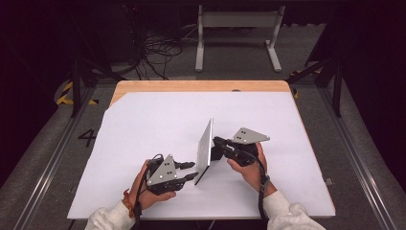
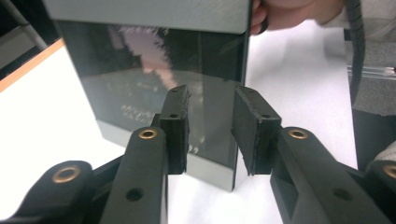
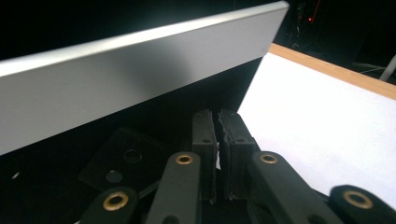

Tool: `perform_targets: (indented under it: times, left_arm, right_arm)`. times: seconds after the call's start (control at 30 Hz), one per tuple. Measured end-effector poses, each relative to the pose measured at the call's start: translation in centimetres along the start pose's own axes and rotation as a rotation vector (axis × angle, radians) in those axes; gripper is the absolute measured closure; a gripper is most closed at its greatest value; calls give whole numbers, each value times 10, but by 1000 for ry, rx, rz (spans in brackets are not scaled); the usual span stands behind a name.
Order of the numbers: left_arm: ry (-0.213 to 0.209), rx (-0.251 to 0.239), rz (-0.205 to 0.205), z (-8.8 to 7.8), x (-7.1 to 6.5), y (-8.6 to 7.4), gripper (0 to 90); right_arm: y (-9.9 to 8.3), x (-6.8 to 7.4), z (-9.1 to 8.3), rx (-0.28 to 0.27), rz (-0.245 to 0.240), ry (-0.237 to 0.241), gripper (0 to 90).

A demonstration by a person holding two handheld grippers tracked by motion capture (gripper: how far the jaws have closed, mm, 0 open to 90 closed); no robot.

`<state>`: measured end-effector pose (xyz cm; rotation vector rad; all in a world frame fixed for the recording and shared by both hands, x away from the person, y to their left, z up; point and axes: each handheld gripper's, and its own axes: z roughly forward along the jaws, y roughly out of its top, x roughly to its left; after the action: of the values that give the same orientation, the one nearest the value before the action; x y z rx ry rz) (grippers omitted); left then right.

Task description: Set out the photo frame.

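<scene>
a thin silver panel stood tilted on edge mid-table on the white sheet. the left gripper was released beside it; the right gripper was clenched behind it.

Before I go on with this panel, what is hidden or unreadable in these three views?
- Panel, high view: seen edge-on, so its faces are hidden.
- Right gripper, right gripper view: fingers closed together; whether anything thin sits between them is too dark to tell.
- Right gripper, high view: its tips are behind the panel.
- Left gripper, left gripper view: open at the panel's corner; contact is unclear. Faint marks on the glossy face are unreadable.
</scene>
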<state>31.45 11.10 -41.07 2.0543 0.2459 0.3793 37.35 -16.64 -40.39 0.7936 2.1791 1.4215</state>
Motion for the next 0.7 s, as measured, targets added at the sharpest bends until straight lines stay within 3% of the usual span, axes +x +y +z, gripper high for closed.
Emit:
perform_targets:
  times: [0.2, 0.4, 0.5, 0.6, 0.7]
  left_arm:
    - [-8, 5, 13, 0, -2, -1, 764]
    - [-19, -5, 8, 7, -5, 2, 753]
    - [-28, 13, 13, 12, -8, 2, 754]
    - [-34, 27, 16, 16, -9, 2, 757]
    - [-21, 62, 49, 21, -11, 1, 747]
  right_arm:
    - [-2, 5, -16, 20, -39, 26, 886]
    - [-10, 21, -37, 45, -71, 66, 862]
    - [-11, 31, -48, 33, -75, 93, 844]
    - [-11, 46, -56, 27, -109, 119, 815]
    - [-12, 54, -60, 29, -118, 129, 765]
